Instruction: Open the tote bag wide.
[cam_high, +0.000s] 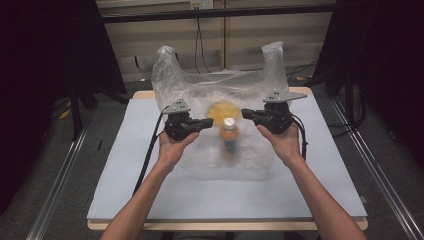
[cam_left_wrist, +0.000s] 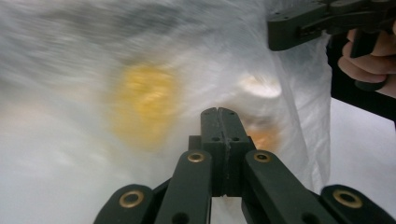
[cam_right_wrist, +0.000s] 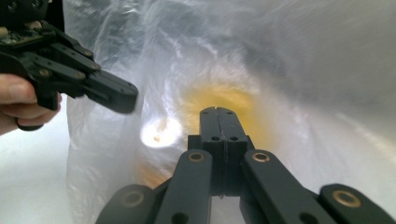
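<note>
Two grippers at one plastic bag, nothing pulled out yet.

We see the pale blue table (cam_high: 150, 200) under a clear plastic bag (cam_high: 220, 85), its handles standing up. Inside it lie a yellow round thing (cam_high: 222, 108) and a white-capped bottle (cam_high: 229, 131). Our left gripper (cam_high: 210, 122) and right gripper (cam_high: 245, 114) flank the bag, each with jaws pressed together; whether film is pinched we cannot tell. We judge that emptying remains ahead.
</note>
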